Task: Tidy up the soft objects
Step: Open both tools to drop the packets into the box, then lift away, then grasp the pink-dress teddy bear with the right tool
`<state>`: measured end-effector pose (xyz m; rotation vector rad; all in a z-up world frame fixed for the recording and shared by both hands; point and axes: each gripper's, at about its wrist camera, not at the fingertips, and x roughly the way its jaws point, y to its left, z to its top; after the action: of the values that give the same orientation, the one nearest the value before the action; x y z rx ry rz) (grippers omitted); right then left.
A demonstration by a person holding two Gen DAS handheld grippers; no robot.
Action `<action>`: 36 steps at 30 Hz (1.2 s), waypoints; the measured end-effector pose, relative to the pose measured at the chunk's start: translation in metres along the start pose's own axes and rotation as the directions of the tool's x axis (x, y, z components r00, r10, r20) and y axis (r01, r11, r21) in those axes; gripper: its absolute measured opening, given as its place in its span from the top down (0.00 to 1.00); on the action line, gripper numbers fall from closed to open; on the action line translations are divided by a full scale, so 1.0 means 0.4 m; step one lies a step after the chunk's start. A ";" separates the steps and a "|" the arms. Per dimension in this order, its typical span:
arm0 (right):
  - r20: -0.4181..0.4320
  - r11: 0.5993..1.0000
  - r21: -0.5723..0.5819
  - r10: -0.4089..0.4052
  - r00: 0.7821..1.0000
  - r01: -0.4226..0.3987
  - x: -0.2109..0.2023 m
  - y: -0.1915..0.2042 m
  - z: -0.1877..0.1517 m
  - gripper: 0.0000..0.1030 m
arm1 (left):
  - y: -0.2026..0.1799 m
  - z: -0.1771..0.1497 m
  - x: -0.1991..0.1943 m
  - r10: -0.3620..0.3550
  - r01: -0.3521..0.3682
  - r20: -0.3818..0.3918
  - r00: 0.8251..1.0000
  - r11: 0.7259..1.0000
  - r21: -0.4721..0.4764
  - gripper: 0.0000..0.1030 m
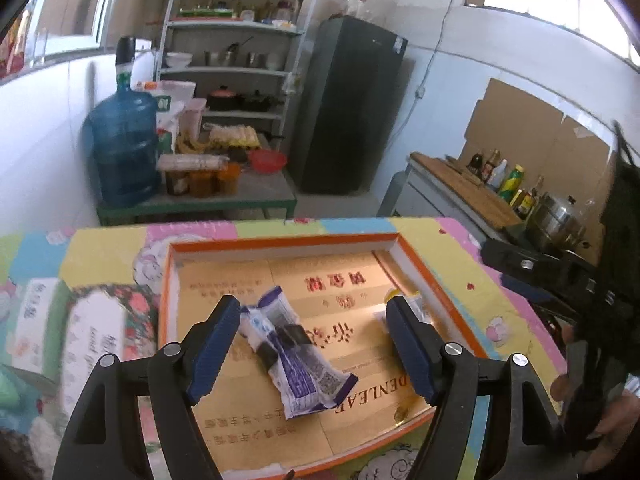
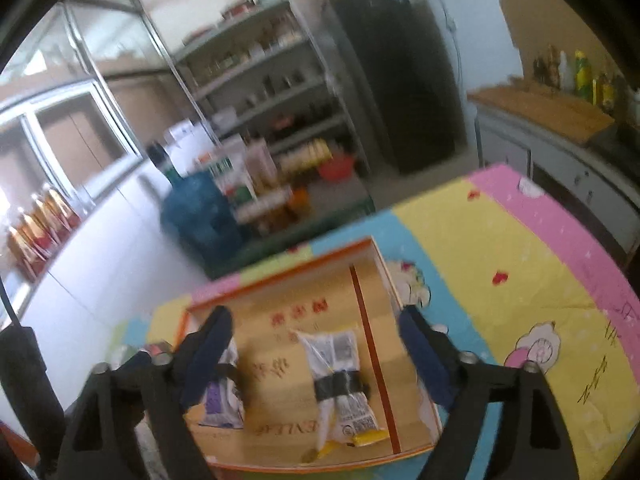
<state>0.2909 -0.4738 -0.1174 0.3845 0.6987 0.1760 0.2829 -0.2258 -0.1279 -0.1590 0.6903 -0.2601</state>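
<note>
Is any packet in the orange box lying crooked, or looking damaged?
The purple packet lies diagonally across the orange box and looks crumpled. The white and yellow packet lies roughly along the box, only slightly tilted. Each has a black band around its middle. Nothing looks torn or spilled.

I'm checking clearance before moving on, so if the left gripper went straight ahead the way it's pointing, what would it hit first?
Most likely the purple-and-white snack packet lying in the orange-rimmed box: the open left gripper points down at it, though depth is uncertain.
</note>
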 end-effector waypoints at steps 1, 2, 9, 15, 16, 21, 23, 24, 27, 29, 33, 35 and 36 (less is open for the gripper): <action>-0.002 1.000 -0.010 0.018 1.000 -0.018 -0.011 0.004 0.001 0.11 | 0.001 0.009 -0.020 0.013 -0.013 0.020 1.000 1.000 0.011 0.26; -0.017 0.999 -0.019 0.034 0.999 -0.034 -0.021 0.005 -0.002 0.11 | 0.002 0.014 -0.032 0.019 -0.019 0.030 0.999 1.000 0.016 0.26; 0.051 0.962 -0.205 -0.175 0.983 0.182 -0.101 0.102 -0.033 0.11 | 0.042 0.052 -0.156 0.051 -0.055 0.114 0.992 0.998 0.027 0.26; 0.147 0.946 -0.233 -0.194 0.970 0.224 -0.185 0.186 -0.052 0.12 | 0.101 0.052 -0.247 0.062 -0.064 0.142 0.988 0.998 0.007 0.26; 0.162 0.949 -0.222 -0.189 0.969 0.222 -0.199 0.196 -0.056 0.12 | 0.112 0.050 -0.266 0.063 -0.066 0.151 0.986 0.998 0.015 0.26; 0.188 0.961 -0.182 -0.174 0.967 0.208 -0.245 0.240 -0.079 0.12 | 0.152 0.037 -0.338 0.074 -0.083 0.170 0.983 0.995 0.049 0.26; 0.185 0.960 -0.184 -0.179 0.966 0.213 -0.251 0.261 -0.091 0.12 | 0.177 0.031 -0.367 0.066 -0.075 0.174 0.983 0.996 0.044 0.25; 0.183 0.958 -0.186 -0.184 0.966 0.217 -0.256 0.278 -0.101 0.13 | 0.195 0.029 -0.382 0.058 -0.065 0.171 0.984 0.997 0.037 0.25; 0.180 0.957 -0.199 -0.178 0.967 0.213 -0.266 0.316 -0.130 0.15 | 0.231 0.018 -0.415 0.049 -0.054 0.168 0.985 0.998 0.023 0.25; 0.174 0.955 -0.212 -0.172 0.970 0.207 -0.273 0.347 -0.154 0.15 | 0.254 0.004 -0.435 0.047 -0.050 0.163 0.986 0.999 0.013 0.25; 0.124 0.961 -0.236 -0.118 0.985 0.145 -0.277 0.392 -0.203 0.15 | 0.297 -0.022 -0.462 0.031 -0.032 0.147 0.989 0.999 0.003 0.25; 0.020 0.967 -0.256 -0.004 1.000 0.009 -0.256 0.417 -0.237 0.15 | 0.314 -0.035 -0.469 0.025 -0.025 0.136 0.990 1.000 0.001 0.25; -0.077 0.957 -0.269 0.087 0.993 -0.104 -0.236 0.435 -0.266 0.15 | 0.326 -0.042 -0.474 0.020 -0.020 0.131 0.991 1.000 -0.003 0.25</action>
<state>0.1447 -0.3110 -0.0662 0.1481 0.7084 0.3738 0.1557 -0.0473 -0.0556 -0.1694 0.5617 -0.2275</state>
